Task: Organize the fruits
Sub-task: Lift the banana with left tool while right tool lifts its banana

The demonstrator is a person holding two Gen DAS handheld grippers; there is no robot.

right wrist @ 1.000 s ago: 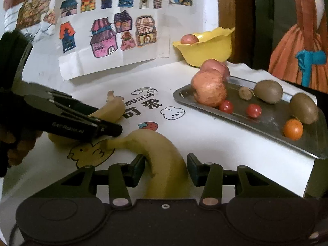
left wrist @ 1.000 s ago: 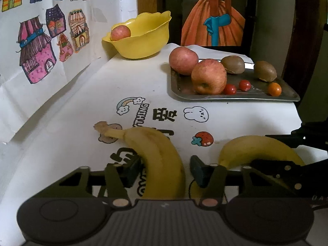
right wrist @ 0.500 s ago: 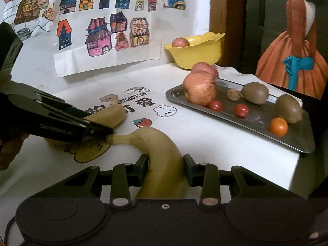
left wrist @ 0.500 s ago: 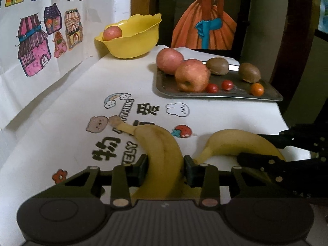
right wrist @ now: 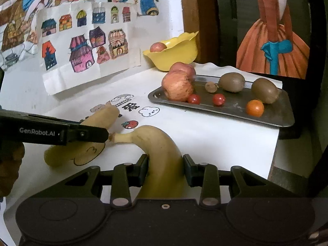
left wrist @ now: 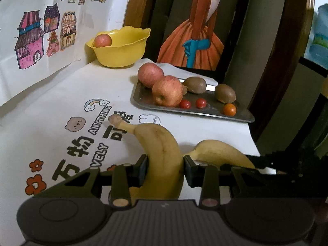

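A yellow banana (left wrist: pixel 162 153) is clamped between my left gripper's (left wrist: pixel 165 170) black pads, its stem pointing away toward the tray. In the right wrist view my right gripper (right wrist: pixel 165 170) is shut on a second banana (right wrist: pixel 162 147), whose stem points left. That second banana (left wrist: pixel 219 153) also shows to the right in the left wrist view, with the right gripper (left wrist: pixel 272 162) dark behind it. The left gripper (right wrist: pixel 82 133) enters the right wrist view from the left, over the first banana (right wrist: pixel 98 121).
A metal tray (right wrist: pixel 235 104) at the table's far right holds two apples (right wrist: pixel 177 86), two kiwis (right wrist: pixel 231 82), cherry tomatoes (right wrist: pixel 219 99) and a small orange fruit (right wrist: pixel 254 108). A yellow bowl (left wrist: pixel 121 49) with an apple stands in the back corner. The table edge (right wrist: pixel 274 149) drops off at right.
Both grippers went from open around the bananas to shut on them. Both views have since risen and drawn back a little from the tray.
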